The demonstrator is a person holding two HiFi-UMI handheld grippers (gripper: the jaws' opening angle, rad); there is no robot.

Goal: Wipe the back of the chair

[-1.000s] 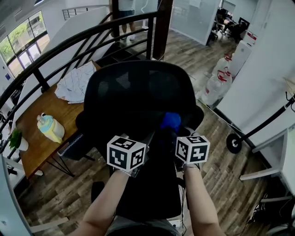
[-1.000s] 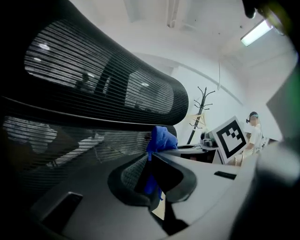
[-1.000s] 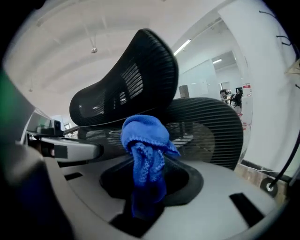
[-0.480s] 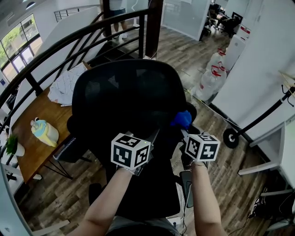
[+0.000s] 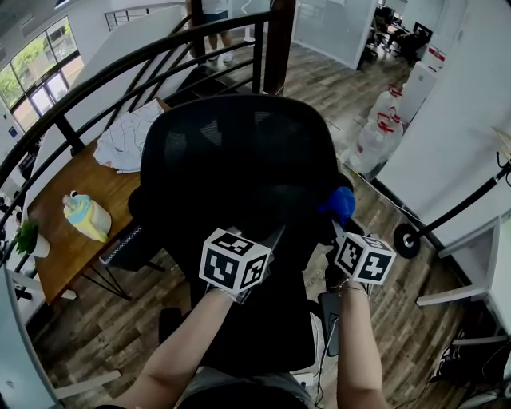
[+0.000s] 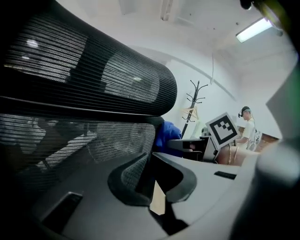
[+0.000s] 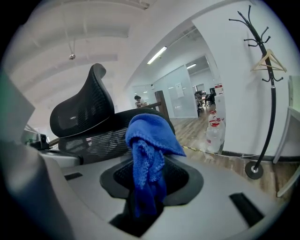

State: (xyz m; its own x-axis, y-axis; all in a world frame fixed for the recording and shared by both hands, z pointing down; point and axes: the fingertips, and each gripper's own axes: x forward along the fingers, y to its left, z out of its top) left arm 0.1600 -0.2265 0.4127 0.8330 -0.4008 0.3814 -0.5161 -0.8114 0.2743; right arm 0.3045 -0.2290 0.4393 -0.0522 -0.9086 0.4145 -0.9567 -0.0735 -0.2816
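Observation:
The black mesh chair back (image 5: 239,160) fills the middle of the head view. My right gripper (image 5: 351,232) is shut on a blue cloth (image 5: 341,204), which rests against the back's right edge. In the right gripper view the cloth (image 7: 150,140) hangs bunched from the closed jaws of my right gripper (image 7: 147,187), with the chair's mesh (image 7: 93,138) just behind. My left gripper (image 5: 275,236) lies against the lower middle of the back. In its own view my left gripper (image 6: 153,180) has its jaws together with nothing between them, the mesh (image 6: 70,93) close on the left and the cloth (image 6: 165,136) beyond.
A curved black railing (image 5: 120,76) runs behind the chair. Left of it stands a wooden table (image 5: 72,248) with a yellow and blue pot (image 5: 86,217) and white sheets (image 5: 128,140). Water jugs (image 5: 375,140) and a coat stand's base (image 5: 407,240) are on the right. A person's legs (image 5: 211,24) stand far back.
My right gripper has carried the blue cloth rightward across the chair back, from near its middle to its right edge. The left gripper has stayed at the lower back.

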